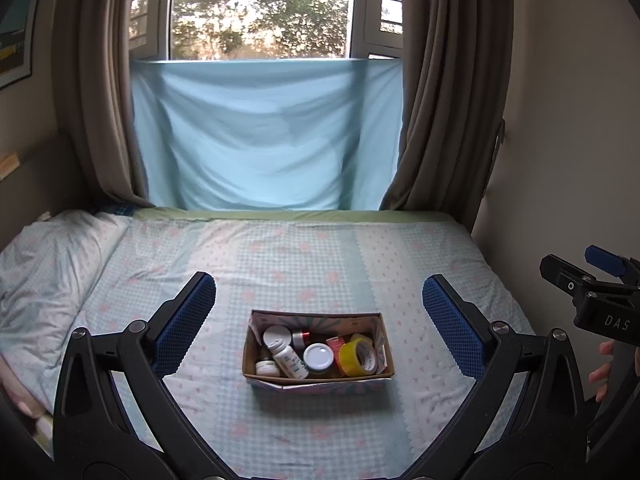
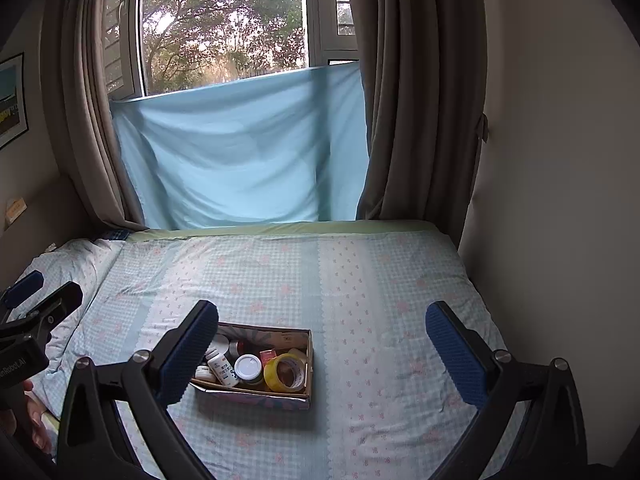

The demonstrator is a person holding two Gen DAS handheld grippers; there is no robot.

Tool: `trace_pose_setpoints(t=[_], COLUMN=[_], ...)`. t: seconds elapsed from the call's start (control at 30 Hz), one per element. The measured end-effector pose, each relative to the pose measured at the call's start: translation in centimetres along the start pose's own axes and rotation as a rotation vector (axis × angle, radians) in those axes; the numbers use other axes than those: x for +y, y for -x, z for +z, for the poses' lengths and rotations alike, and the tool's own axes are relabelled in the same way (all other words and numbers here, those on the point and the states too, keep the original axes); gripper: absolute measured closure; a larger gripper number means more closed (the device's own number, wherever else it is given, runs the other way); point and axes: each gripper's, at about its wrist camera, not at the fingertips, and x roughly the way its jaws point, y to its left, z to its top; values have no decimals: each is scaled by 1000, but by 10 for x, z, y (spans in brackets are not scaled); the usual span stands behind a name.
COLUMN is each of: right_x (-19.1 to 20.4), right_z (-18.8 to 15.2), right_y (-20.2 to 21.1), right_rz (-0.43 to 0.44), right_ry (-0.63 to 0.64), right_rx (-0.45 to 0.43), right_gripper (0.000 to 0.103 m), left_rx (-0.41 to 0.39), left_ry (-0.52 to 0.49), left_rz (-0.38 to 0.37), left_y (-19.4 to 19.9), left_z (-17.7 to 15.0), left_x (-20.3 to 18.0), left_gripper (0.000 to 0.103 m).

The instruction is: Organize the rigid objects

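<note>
An open cardboard box (image 1: 318, 385) sits on the bed and also shows in the right wrist view (image 2: 256, 397). It holds a yellow tape roll (image 1: 357, 356) (image 2: 285, 373), a white pill bottle (image 1: 289, 360) (image 2: 222, 369), a white-lidded jar (image 1: 318, 357) (image 2: 248, 367), a small red box (image 1: 335, 345) and other small jars. My left gripper (image 1: 319, 320) is open and empty, held above and before the box. My right gripper (image 2: 322, 346) is open and empty, with the box behind its left finger.
The bed (image 1: 280, 256) has a blue checked sheet and a pillow (image 1: 52, 256) at the left. A light blue cloth (image 1: 264, 132) hangs under the window between brown curtains. A wall (image 2: 560, 200) runs along the bed's right side.
</note>
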Motion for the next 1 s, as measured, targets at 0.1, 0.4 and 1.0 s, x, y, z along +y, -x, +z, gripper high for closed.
trace_pose_setpoints(t=[0.1,0.4,1.0], right_x=[-1,-4,1], right_z=[0,2,7], right_y=[1,1,-1], right_rz=[5,5,7], right_ry=[-5,-4,7], right_rx=[2,-2,-7], right_gripper=[0,0,0], left_rx=[-3,-6,-10], left_ry=[-2,-11,-8], left_rz=[5,16,20], left_y=[0,1,2], left_z=[1,1,2], left_x=[-1,-5,-1], left_gripper=[0,0,0])
